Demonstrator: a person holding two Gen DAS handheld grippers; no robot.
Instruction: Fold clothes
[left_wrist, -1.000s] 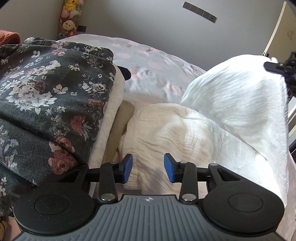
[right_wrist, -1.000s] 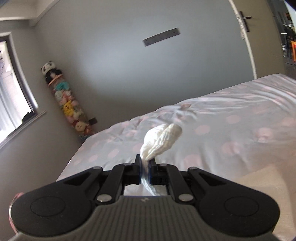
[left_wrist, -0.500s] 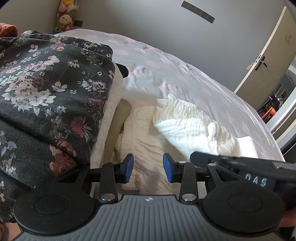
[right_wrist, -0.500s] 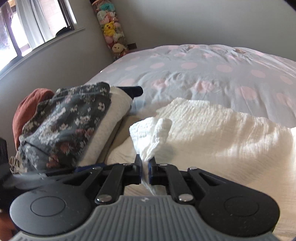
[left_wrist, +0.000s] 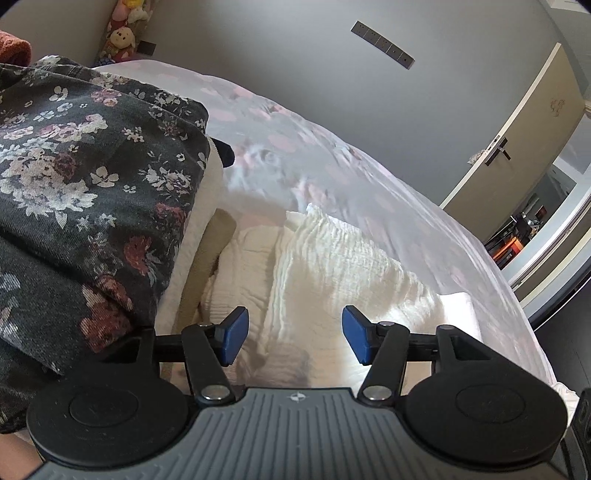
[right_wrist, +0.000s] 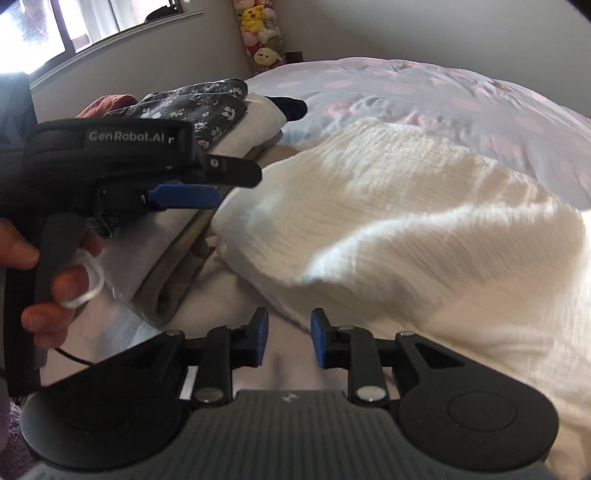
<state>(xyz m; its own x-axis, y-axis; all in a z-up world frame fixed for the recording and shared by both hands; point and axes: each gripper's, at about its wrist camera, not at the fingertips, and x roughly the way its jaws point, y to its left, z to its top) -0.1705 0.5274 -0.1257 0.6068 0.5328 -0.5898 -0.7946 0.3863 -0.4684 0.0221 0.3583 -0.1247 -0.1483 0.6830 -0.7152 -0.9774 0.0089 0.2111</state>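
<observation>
- The left hand-held gripper (left_wrist: 291, 338) stands with its blue pads wide apart and nothing between them; the right hand-held gripper (right_wrist: 286, 341) has its pads narrowly parted, also holding nothing; the white cloth's near hem lies just beyond and slightly right of its tips.
- The white crinkled garment (left_wrist: 332, 266) lies on the bed straight ahead of both, touching neither; one layer is doubled over another, with the upper flap's edge running away from the left hand-held gripper toward the far side of the bed.
- Seen from the right hand-held gripper, the garment (right_wrist: 424, 221) spreads ahead and off to the right, its long axis slanting from near left to far right; the folded-over lip faces this gripper, so I judge the right one the nearer to that free edge, while the left sits over the garment's near end.
- Left of both stands a pile of folded clothes (left_wrist: 92, 177), a dark floral piece on top of cream ones; its side touches or nearly touches the garment, so there is little room that way.
- Ahead and right, the spotted bedspread (left_wrist: 369, 184) lies open out to the bed's edge; that is the free room for drawing or turning the cloth.
- Whether a further fold is wanted, this doubled state alone does not settle.
</observation>
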